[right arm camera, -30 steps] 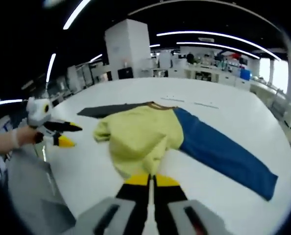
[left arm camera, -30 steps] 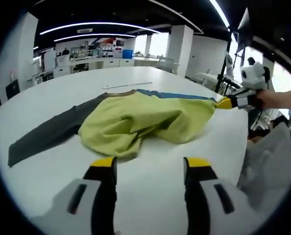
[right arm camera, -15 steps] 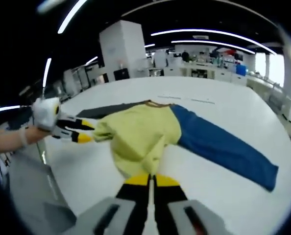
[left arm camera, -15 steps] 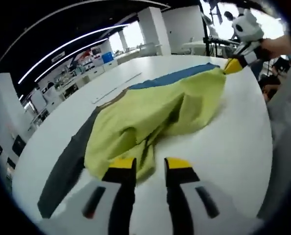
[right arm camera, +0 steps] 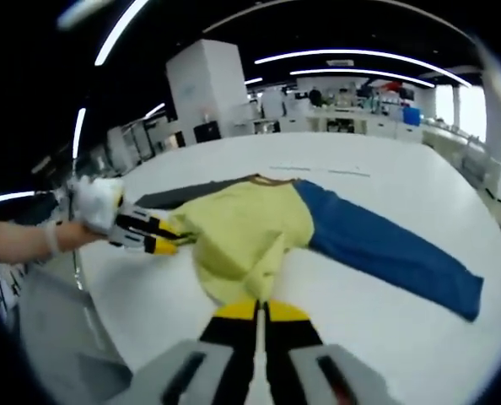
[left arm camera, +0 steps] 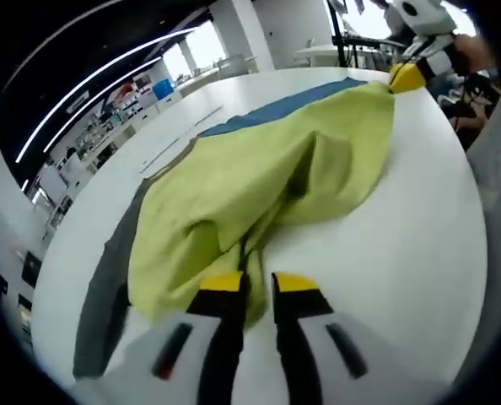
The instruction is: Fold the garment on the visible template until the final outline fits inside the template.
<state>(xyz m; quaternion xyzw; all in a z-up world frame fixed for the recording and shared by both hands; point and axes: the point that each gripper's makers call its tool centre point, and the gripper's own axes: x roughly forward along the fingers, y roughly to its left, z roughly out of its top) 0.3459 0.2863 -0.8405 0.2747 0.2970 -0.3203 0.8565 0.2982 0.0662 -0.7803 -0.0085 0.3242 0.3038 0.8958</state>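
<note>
A long-sleeved garment (left arm camera: 259, 169) lies rumpled on the white table (left arm camera: 402, 253). It has a yellow-green body, a blue sleeve (left arm camera: 293, 110) and a dark grey sleeve (left arm camera: 107, 287). My left gripper (left arm camera: 259, 283) has its jaws close together, with the body's near hem between them. In the right gripper view the garment (right arm camera: 242, 232) spreads across the table (right arm camera: 385, 337), the blue sleeve (right arm camera: 385, 253) to the right and the grey sleeve (right arm camera: 183, 194) at the back left. My right gripper (right arm camera: 259, 310) is shut on the hem's other corner. Each gripper also shows in the other's view: the right gripper (left arm camera: 405, 78) and the left gripper (right arm camera: 170, 239).
A person's forearm (right arm camera: 14, 240) reaches in from the left behind the left gripper. Thin pale marks (right arm camera: 318, 171) lie on the table beyond the collar. A white pillar (right arm camera: 208, 84) and office desks stand far behind the table.
My left gripper moved in to the garment's hem, and its jaws went from wide open to close together around the fabric. The right gripper stayed shut on its corner.
</note>
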